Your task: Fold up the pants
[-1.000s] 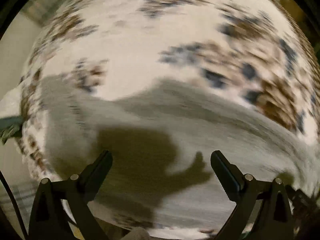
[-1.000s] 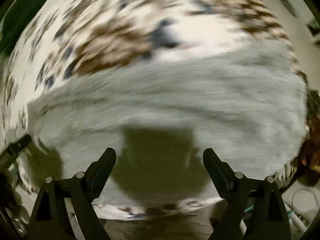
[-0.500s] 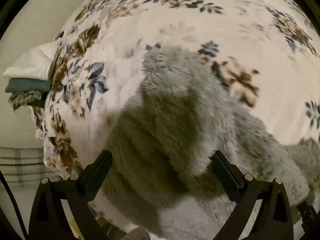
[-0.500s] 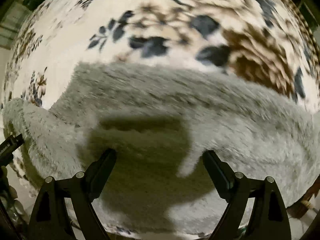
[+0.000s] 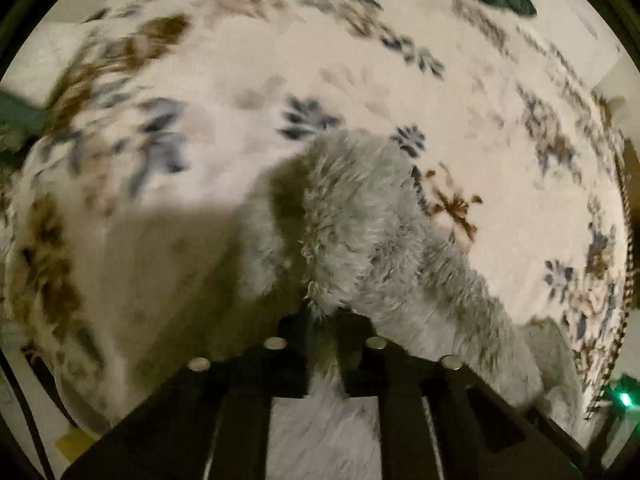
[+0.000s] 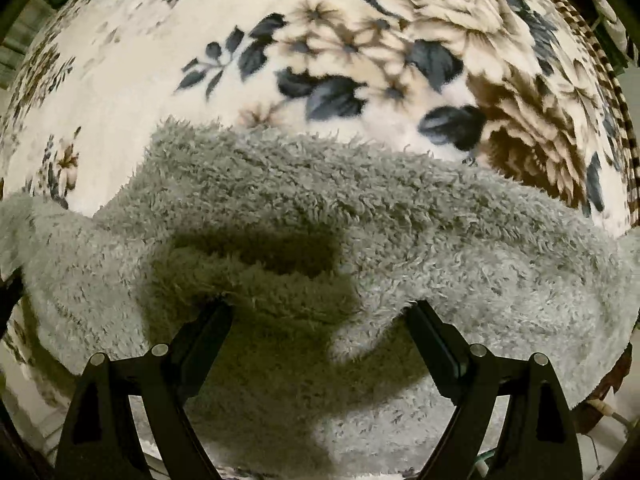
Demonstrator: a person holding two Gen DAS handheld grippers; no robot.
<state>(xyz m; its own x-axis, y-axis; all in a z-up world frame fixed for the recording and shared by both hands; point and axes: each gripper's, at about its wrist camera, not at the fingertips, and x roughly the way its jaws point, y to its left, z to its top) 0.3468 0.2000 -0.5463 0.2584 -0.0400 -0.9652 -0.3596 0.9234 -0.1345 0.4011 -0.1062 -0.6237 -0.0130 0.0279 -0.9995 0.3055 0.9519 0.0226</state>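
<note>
A floral blanket (image 6: 120, 80) covers the bed. The fuzzy grey pants (image 6: 320, 208) lie on it, just ahead of both tools. The left hand-held gripper (image 5: 324, 336) pinches a fold of them; the right hand-held gripper (image 6: 320, 316) is spread wide over them.

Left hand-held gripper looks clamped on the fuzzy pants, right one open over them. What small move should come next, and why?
Probably close the right hand-held gripper on the grey pants: its fingers are spread with fabric bunched between them, while the left hand-held gripper already pinches an edge.
</note>
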